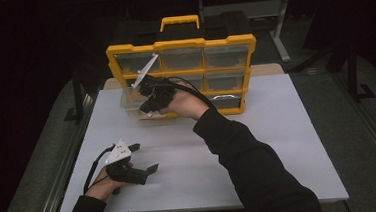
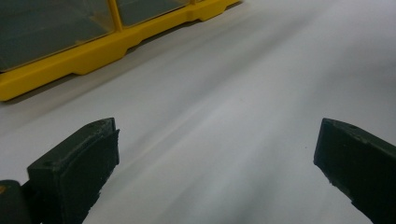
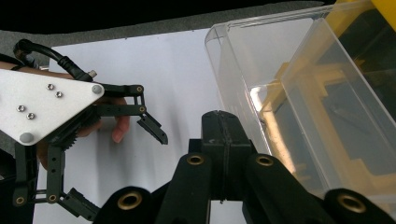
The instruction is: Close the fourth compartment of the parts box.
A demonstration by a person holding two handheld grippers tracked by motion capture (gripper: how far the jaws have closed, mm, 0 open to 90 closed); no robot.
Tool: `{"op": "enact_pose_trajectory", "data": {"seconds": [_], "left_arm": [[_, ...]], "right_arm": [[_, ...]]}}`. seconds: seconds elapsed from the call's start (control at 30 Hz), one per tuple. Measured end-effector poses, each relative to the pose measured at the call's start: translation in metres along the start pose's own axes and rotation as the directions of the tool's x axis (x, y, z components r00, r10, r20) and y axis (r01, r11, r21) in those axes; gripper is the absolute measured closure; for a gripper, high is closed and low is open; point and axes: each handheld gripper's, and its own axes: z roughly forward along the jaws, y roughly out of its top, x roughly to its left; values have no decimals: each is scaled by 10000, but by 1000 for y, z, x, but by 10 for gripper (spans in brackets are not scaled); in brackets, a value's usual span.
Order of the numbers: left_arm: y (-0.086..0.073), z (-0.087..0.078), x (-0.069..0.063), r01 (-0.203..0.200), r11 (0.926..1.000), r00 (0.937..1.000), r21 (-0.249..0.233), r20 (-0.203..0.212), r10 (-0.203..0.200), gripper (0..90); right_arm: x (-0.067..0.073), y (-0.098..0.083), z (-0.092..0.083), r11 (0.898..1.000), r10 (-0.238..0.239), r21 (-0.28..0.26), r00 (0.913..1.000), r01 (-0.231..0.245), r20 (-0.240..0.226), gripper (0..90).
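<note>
A: Drawer (image 3: 299, 93) status?

B: Clear drawer is partly out of the yellow cabinet (image 1: 182, 46), just beside the right gripper (image 3: 223, 140), on its right in the right gripper view. Its long axis runs away from the tips.

A: Jaws?

B: Right gripper is pressed together, pinching nothing that I can see. Left gripper (image 1: 144, 158) rests spread on the table (image 1: 259, 146), well apart from the drawer. Right is nearer, so I judge it moves the drawer.
</note>
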Motion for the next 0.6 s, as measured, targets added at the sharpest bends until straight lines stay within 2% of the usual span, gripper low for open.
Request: {"op": "enact_pose_trajectory", "data": {"seconds": [0.6], "left_arm": [[0, 0, 0, -3, 10000, 10000, -5, 9, 3, 0]], "right_arm": [[-9, 2, 1, 9996, 206, -181, 9997, -204, 125, 891]]}}
